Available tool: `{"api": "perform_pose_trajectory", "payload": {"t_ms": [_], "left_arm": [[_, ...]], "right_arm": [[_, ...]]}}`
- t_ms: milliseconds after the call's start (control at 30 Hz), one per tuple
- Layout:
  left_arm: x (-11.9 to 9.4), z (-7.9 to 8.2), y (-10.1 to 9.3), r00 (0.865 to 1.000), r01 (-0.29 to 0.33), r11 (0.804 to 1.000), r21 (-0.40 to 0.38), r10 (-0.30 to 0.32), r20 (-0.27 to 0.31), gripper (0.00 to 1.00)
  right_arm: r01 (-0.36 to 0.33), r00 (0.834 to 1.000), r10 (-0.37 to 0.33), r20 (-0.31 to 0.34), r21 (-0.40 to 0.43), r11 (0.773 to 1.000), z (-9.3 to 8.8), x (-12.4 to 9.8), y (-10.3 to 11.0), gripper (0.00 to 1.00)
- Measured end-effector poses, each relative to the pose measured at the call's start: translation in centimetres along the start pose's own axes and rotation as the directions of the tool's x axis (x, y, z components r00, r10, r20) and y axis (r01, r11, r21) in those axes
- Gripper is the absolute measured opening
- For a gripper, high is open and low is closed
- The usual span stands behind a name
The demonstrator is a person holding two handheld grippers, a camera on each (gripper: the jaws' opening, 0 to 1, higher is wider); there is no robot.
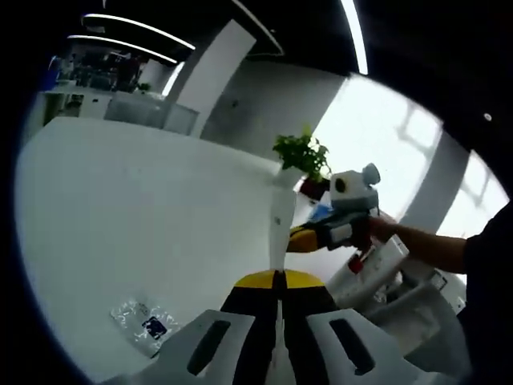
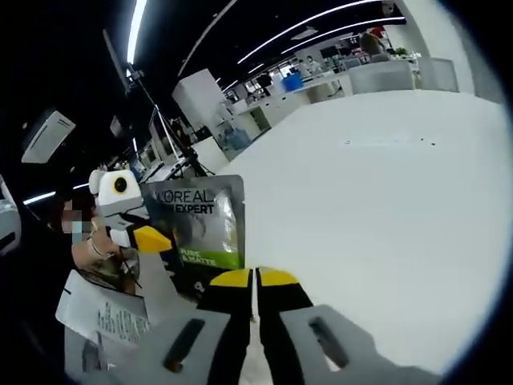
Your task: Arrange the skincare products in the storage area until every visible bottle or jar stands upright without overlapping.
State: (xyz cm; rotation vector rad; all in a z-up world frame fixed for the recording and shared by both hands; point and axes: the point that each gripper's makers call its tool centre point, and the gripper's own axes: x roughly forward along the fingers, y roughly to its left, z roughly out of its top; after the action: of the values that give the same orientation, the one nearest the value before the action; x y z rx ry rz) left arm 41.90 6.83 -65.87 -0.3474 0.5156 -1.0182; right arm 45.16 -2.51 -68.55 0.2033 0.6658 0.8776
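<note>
- Left gripper view: my left gripper [image 1: 276, 281] has its yellow-tipped jaws pressed together with nothing between them. It hangs over the white table [image 1: 120, 216].
- Down and to the left of those jaws a small shiny packet [image 1: 144, 321] lies flat on the table, well apart from everything else. I judge it light and limp – a foil or plastic thing that would buckle if pinched mid-face, so an edge is the place to take it.
- Ahead and to the right, my right gripper [image 1: 309, 238] comes into this view, held by my hand [image 1: 381, 228]. A tall white, thin-looking piece [image 1: 282, 216] stands just left of it, beyond my own jaws; whether it is the same pack, edge-on, I cannot tell. A potted plant [image 1: 303, 156] sits behind.
- Right gripper view: my right gripper [image 2: 256, 281] likewise has its jaws together, holding nothing.
- Just ahead and left of them stands a dark skincare pouch [image 2: 200, 220] with a green band, upright. The left gripper [image 2: 148, 239] sits against its left edge – whether it actually pinches the pouch there, I cannot tell.
- The pouch looks glossy, soft-walled and light, so probably slippery and easy to tip. I would grip it low on a side seam.
</note>
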Motion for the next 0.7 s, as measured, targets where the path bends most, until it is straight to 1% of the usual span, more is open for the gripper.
{"api": "perform_pose_trajectory", "payload": {"t_ms": [67, 133, 267, 400, 433, 533, 667, 700], "left_arm": [[-0.4, 0.2, 0.0, 1.000, -0.006, 1.000, -0.009, 0.006, 0.001, 0.00], [-0.8, 0.2, 0.0, 1.000, -0.018, 1.000, -0.020, 0.018, -0.005, 0.00], [-1.7, 0.0, -0.1, 0.999, -0.033, 0.999, -0.035, 0.033, -0.012, 0.00], [-2.5, -0.4, -0.3, 0.999, -0.046, 0.997, -0.058, 0.044, -0.020, 0.00], [-2.8, -0.8, -0.8, 0.999, -0.048, 0.997, -0.063, 0.047, -0.025, 0.00], [-3.2, -1.1, -0.9, 0.998, -0.052, 0.995, -0.080, 0.050, -0.035, 0.00], [-3.8, -1.9, -1.2, 0.998, -0.056, 0.991, -0.120, 0.051, -0.047, 0.00], [-3.9, -2.3, -1.4, 0.997, -0.064, 0.988, -0.143, 0.057, -0.054, 0.00]], "right_arm": [[0.016, 0.999, -0.017, 0.031, 0.009, 1.000, 0.8, -0.9, 0.3, 0.04], [0.030, 0.998, -0.030, 0.051, 0.000, 1.000, 1.5, -1.9, 0.7, 0.05], [0.065, 0.995, -0.061, 0.077, -0.044, 0.997, 2.5, -3.6, 1.8, 0.06], [0.102, 0.989, -0.093, 0.116, -0.072, 0.992, 3.4, -5.3, 4.1, 0.08], [0.106, 0.987, -0.096, 0.130, -0.079, 0.991, 3.7, -5.9, 4.9, 0.09], [0.105, 0.983, -0.087, 0.164, -0.106, 0.989, 4.5, -6.9, 6.9, 0.08], [0.105, 0.978, -0.076, 0.194, -0.141, 0.985, 5.2, -7.9, 8.7, 0.08], [0.106, 0.977, -0.075, 0.201, -0.148, 0.983, 5.3, -8.1, 9.1, 0.08]]}}
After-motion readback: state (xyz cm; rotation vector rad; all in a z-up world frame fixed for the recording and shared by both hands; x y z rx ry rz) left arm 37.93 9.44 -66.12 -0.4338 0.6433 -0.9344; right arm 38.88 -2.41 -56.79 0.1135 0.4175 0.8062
